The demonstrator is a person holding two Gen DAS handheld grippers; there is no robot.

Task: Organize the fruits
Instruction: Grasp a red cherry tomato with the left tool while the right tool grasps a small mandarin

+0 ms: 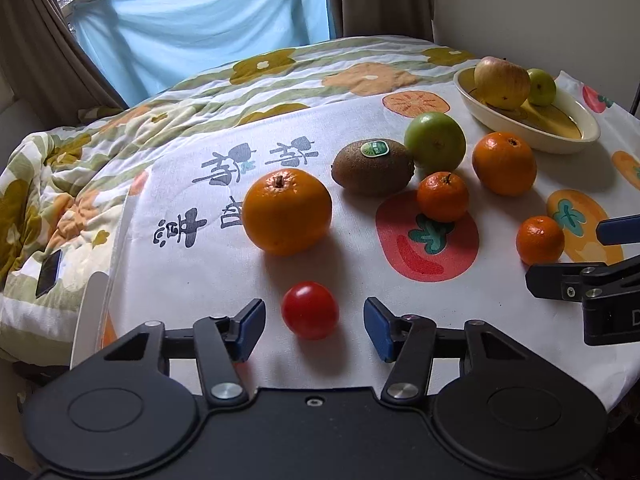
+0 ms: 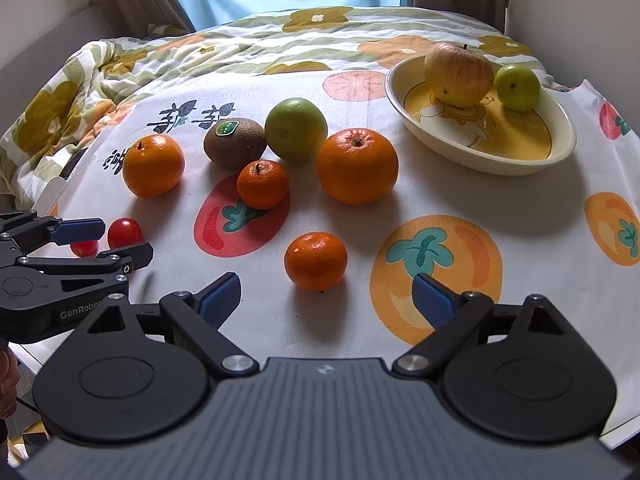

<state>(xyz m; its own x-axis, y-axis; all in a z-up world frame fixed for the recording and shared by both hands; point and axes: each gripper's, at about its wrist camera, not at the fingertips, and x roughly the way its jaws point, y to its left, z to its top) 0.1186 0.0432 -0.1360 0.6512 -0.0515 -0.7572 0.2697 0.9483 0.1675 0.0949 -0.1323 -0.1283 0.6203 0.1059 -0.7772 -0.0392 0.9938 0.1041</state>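
Observation:
My left gripper (image 1: pixel 314 326) is open, its blue pads on either side of a red cherry tomato (image 1: pixel 310 310) without touching it. My right gripper (image 2: pixel 326 296) is open and empty, just behind a small mandarin (image 2: pixel 316 261). On the cloth lie two large oranges (image 1: pixel 287 211) (image 2: pixel 357 166), a kiwi with a green sticker (image 1: pixel 373 167), a green round fruit (image 1: pixel 435 142) and another small mandarin (image 2: pixel 263 184). A cream oval bowl (image 2: pixel 436 136) at the back right holds an apple (image 2: pixel 458 73) and a small green fruit (image 2: pixel 517 87).
The table wears a white cloth printed with fruit (image 2: pixel 520 220). A flowered quilt (image 1: pixel 60 184) lies beyond it on the left, with a dark phone (image 1: pixel 49 273) on it. A wall stands at the right, curtains and window behind.

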